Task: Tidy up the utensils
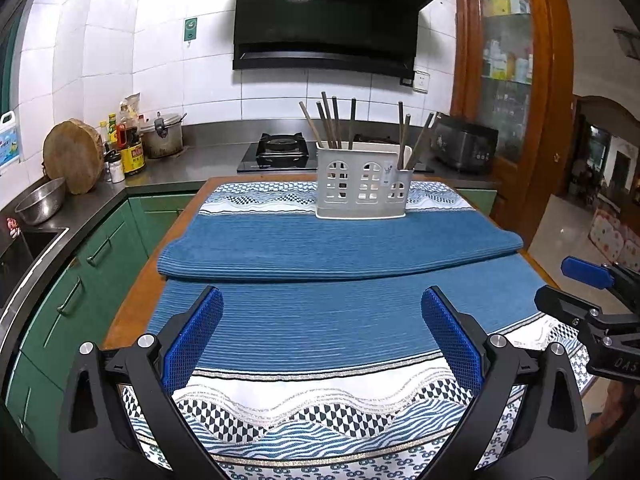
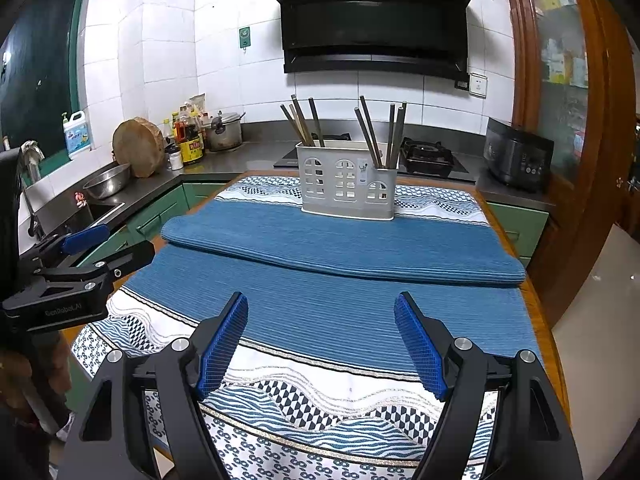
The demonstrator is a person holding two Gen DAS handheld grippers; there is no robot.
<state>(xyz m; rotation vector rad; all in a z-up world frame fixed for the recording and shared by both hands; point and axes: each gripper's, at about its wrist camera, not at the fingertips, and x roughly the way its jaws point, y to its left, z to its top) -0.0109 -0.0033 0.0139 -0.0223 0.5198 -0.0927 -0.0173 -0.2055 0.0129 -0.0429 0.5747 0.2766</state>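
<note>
A white plastic utensil holder (image 1: 362, 188) (image 2: 348, 184) with arched cut-outs stands at the far end of the table on a blue patterned cloth (image 1: 320, 320) (image 2: 328, 312). Several dark chopsticks (image 1: 332, 122) (image 2: 304, 122) stick up from its left compartment, and several more (image 1: 412, 136) (image 2: 384, 132) from its right one. My left gripper (image 1: 322, 304) hovers open over the near part of the cloth with nothing between its blue pads. My right gripper (image 2: 320, 312) is open and empty too, beside the left one. Each gripper shows at the edge of the other's view.
The cloth has a folded thick ridge (image 1: 340, 248) across the middle of the table. Behind the table runs a counter with a gas stove (image 1: 280, 150), a pot (image 1: 162, 136), bottles, a round chopping block (image 1: 74, 156), a steel bowl (image 1: 40, 202) and a black cooker (image 2: 518, 154). A wooden cabinet (image 1: 508, 80) stands right.
</note>
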